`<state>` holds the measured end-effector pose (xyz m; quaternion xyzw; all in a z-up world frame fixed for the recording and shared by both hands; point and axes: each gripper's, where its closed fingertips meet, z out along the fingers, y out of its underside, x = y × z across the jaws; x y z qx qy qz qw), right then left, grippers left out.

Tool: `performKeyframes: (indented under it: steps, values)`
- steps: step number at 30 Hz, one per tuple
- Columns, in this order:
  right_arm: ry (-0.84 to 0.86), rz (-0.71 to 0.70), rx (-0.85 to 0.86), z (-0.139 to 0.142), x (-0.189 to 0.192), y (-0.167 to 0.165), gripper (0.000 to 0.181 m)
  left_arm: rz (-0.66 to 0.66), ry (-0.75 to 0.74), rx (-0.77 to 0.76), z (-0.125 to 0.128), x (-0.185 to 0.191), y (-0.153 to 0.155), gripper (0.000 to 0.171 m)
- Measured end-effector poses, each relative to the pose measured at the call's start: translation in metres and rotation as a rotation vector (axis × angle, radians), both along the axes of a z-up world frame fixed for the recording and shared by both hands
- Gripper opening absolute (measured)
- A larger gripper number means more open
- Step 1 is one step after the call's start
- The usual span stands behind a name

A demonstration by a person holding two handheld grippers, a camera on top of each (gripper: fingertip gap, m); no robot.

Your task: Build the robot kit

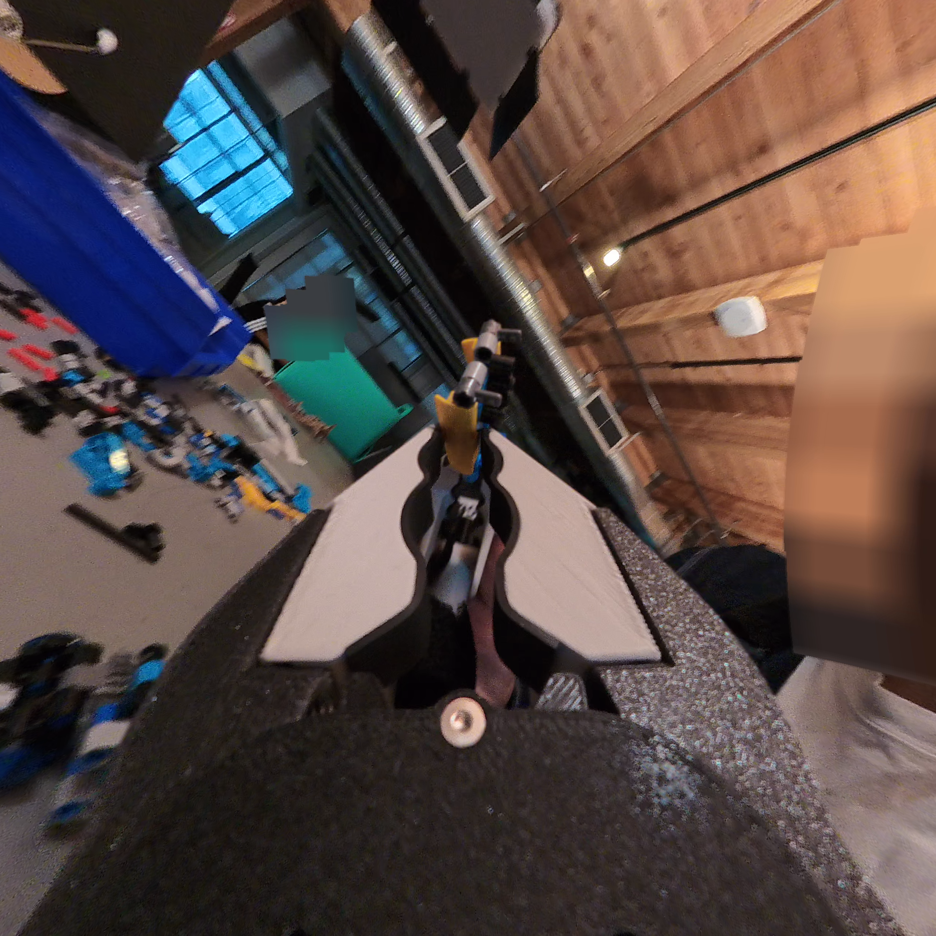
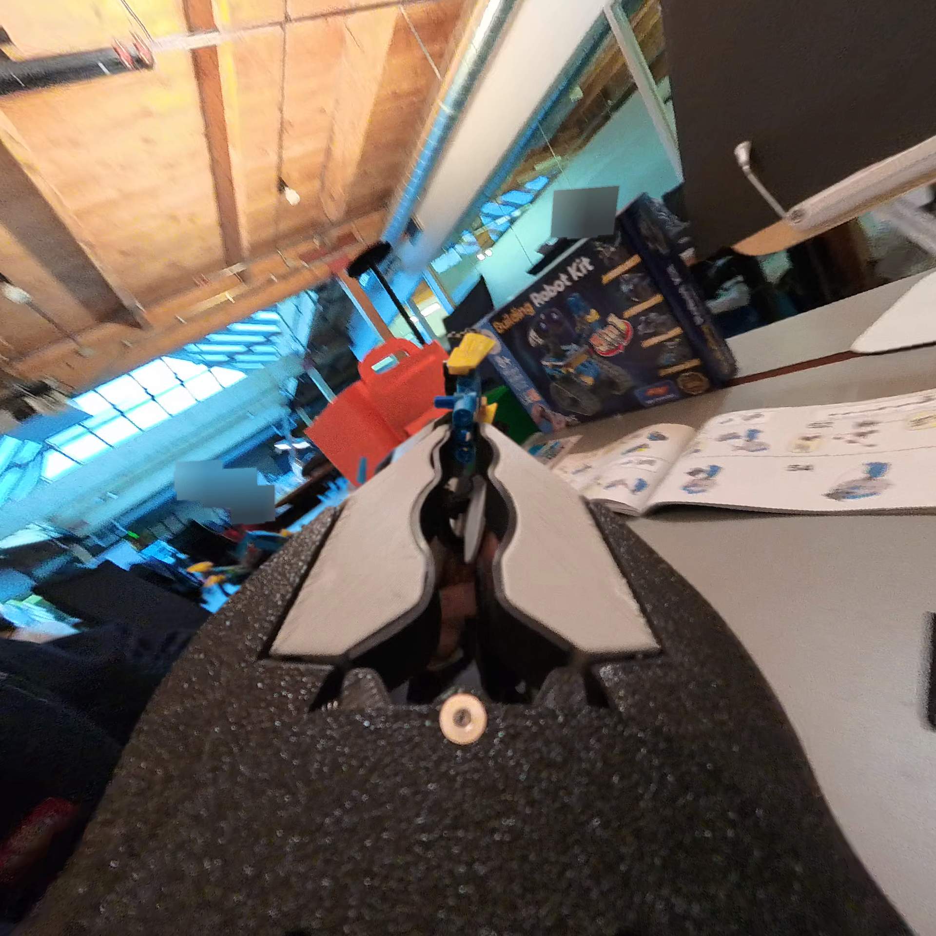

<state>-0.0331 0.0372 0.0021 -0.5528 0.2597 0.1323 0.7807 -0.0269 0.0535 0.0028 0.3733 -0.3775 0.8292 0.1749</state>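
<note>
On the left side, a grey table top [image 1: 61,582] is carrying many small plastic building pieces [image 1: 152,445] in blue, black, red and white, spread loosely and blurred. A big blue plastic bin [image 1: 101,263] is standing behind them, and a green plastic container [image 1: 349,400] is sitting farther back. Above, a ribbed metal duct [image 1: 486,243] is running under the wooden plank ceiling [image 1: 709,177]. A person in a pale shirt [image 1: 871,759] is standing close at the right edge of this view.

On the right side, an open instruction booklet [image 2: 759,456] with coloured drawings is lying flat on the grey table [image 2: 759,633]. A dark printed cardboard box [image 2: 618,334] is standing upright behind it, and a red plastic case with a handle [image 2: 385,405] is standing just beside the box.

The left gripper [image 1: 463,440] is pressing its two pale fingers [image 1: 364,547] nearly together and pinching a small toy assembly of yellow, blue, grey and black pieces [image 1: 473,390], which is sticking out past the tips into the air, above the table.

The right gripper [image 2: 463,430] is also closing its pale fingers [image 2: 369,547] to a narrow gap and pinching a small build of blue and yellow pieces [image 2: 468,375], lifted in the air in front of the red case. Whether both grippers are holding one same build, I cannot tell.
</note>
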Motion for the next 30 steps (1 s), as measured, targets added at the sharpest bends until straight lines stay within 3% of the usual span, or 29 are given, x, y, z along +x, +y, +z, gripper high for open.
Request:
performKeyframes:
  steps: [2,3,5,7,10,12,16,19,24,30]
  values:
    - [-0.054,-0.04,-0.146,-0.011,0.015,-0.011,0.007,0.026,0.02,0.124,-0.011,0.008,0.009,0.042]
    - [-0.098,-0.069,-0.244,-0.02,0.025,-0.018,0.007,0.066,0.026,0.195,-0.017,0.013,0.018,0.047]
    - [-0.179,-0.052,-0.56,-0.06,0.036,-0.028,0.007,0.161,0.028,0.396,-0.035,0.022,0.033,0.046]
    - [-0.204,0.0,-0.769,-0.095,0.033,-0.039,0.007,0.144,-0.008,0.636,-0.058,0.019,0.029,0.046]
    - [-0.182,0.063,-0.846,-0.113,0.019,-0.043,0.007,0.046,-0.087,1.037,-0.106,0.003,0.01,0.042]
    - [-0.218,0.056,-0.855,-0.112,0.015,-0.042,0.007,0.045,-0.118,1.195,-0.126,-0.001,0.003,0.035]
    - [-0.259,0.064,-0.884,-0.122,0.012,-0.035,0.007,0.05,-0.125,1.292,-0.138,-0.002,0.001,0.035]
    - [-0.237,0.077,-0.869,-0.123,0.011,-0.029,0.007,0.063,-0.102,1.289,-0.139,0.001,0.004,0.014]
    - [-0.233,0.07,-0.911,-0.13,0.01,-0.028,0.007,0.059,-0.042,1.26,-0.139,0.001,0.012,0.014]
    - [-0.262,0.104,-0.905,-0.13,0.003,-0.024,0.008,0.054,-0.092,1.341,-0.141,-0.008,0.023,0.038]
